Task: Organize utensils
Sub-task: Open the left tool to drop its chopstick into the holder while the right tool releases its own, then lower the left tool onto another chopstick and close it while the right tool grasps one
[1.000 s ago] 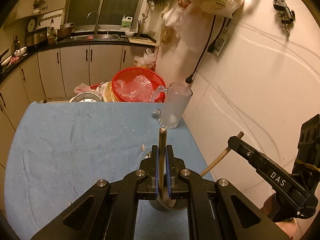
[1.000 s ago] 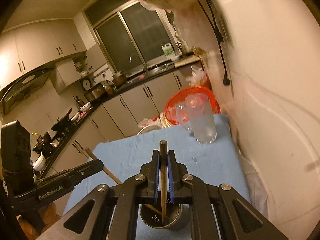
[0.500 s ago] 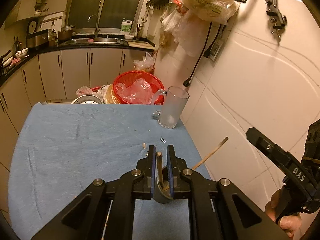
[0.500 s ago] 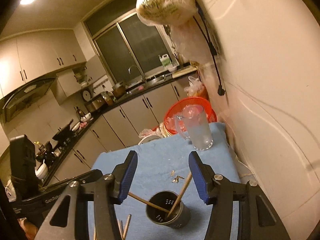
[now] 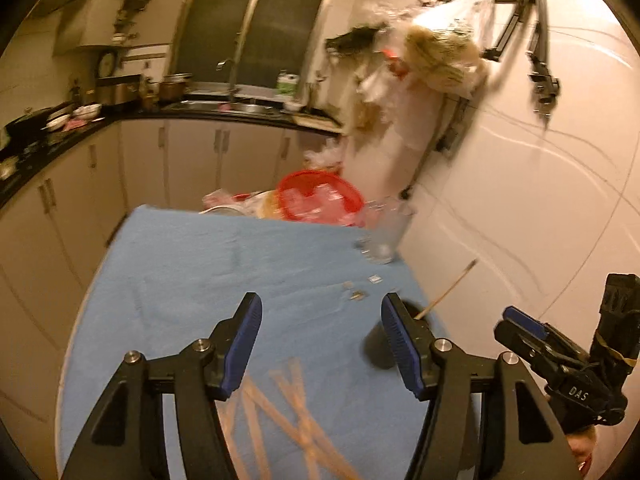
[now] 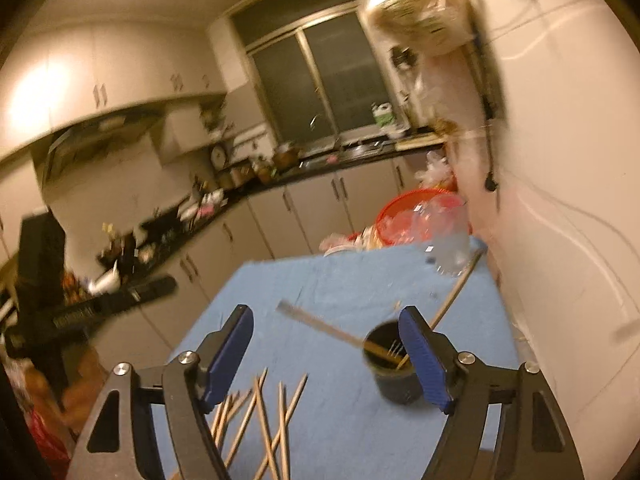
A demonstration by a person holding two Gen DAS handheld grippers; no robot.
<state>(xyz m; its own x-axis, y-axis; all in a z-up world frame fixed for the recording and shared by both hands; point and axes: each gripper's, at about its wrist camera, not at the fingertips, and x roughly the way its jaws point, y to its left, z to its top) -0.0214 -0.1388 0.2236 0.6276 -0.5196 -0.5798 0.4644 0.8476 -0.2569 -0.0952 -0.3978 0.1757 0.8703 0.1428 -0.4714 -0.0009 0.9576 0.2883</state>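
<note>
A dark metal utensil cup (image 6: 390, 368) stands on the blue table cloth (image 6: 340, 296) near the wall, with two wooden chopsticks (image 6: 320, 326) leaning in it. It also shows in the left wrist view (image 5: 378, 346), partly behind a finger. Several loose chopsticks (image 6: 260, 416) lie on the cloth in a pile, also seen in the left wrist view (image 5: 288, 416). My left gripper (image 5: 322, 344) is open and empty above the pile. My right gripper (image 6: 326, 354) is open and empty, to the left of the cup. The right gripper shows at the right in the left wrist view (image 5: 520, 330).
A frosted glass mug (image 5: 386, 234) stands at the table's far right corner by the wall. A red basket (image 5: 320, 198) with plastic sits behind the table. Small bits (image 5: 358, 290) lie on the cloth. Kitchen cabinets and a counter (image 5: 180, 152) lie beyond.
Both grippers held chopsticks over the cup, then opened and let them drop into it. Both have since pulled back and up, and the loose pile has come into view.
</note>
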